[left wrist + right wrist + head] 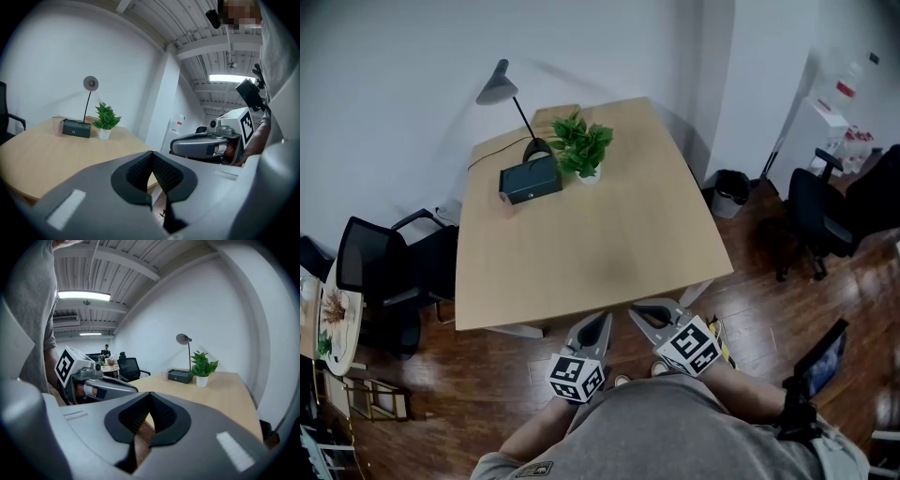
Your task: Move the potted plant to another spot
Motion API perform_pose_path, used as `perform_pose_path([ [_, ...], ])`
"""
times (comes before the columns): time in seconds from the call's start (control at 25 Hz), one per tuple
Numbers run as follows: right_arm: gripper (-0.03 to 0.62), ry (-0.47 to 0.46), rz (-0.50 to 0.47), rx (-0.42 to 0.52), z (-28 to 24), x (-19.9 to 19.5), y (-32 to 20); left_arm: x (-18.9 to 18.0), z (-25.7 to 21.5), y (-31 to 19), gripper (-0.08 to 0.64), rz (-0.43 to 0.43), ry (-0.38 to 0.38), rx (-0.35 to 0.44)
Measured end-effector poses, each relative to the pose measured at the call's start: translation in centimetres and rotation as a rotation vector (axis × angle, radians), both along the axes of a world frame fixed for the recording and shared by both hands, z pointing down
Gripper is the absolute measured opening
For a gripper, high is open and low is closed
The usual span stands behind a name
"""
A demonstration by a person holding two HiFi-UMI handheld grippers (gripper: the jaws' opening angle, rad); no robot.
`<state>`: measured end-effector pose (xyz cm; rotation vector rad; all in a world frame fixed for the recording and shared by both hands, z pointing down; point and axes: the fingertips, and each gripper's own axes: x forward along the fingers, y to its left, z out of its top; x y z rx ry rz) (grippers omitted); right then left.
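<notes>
The pale wooden worktop point(581, 246) filled the middle of the head view, with a black office chair point(386, 272) standing off its left edge on the dark wooden floor point(478, 370). Off the near edge, over that floor, the person held the left gripper point(604, 320) and the right gripper point(638, 310) side by side, both pointing toward the worktop. Each gripper's own view showed its jaws clenched pad against pad, with nothing between them.

At the far edge a desk lamp point(502, 86) rose on a thin black stem, its base set close to that edge. A black box point(529, 181) lay just in front of the lamp's base, nearer the left edge than the right.

The potted plant point(582, 150), leafy green in a small white pot, stood upright just to the right of the box and beside the lamp's base, near the far edge. It was well apart from both pairs of jaws, with almost the whole depth of the worktop between them.
</notes>
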<state>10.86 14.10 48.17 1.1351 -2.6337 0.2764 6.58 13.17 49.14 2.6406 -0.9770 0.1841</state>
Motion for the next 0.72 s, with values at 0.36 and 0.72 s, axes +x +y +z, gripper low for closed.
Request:
perform_pose_path([
  [0.36, 0.006, -0.013, -0.033, 0.017, -0.6, -0.8, -2.3, -0.7, -0.6, -2.0, 0.003, -0.041, 0.005, 0.014],
  [0.72, 0.006, -0.027, -0.028, 0.009, 0.1, -1.7, -1.8, -2.1, 0.1, -1.9, 0.003, -0.072, 0.027, -0.004],
])
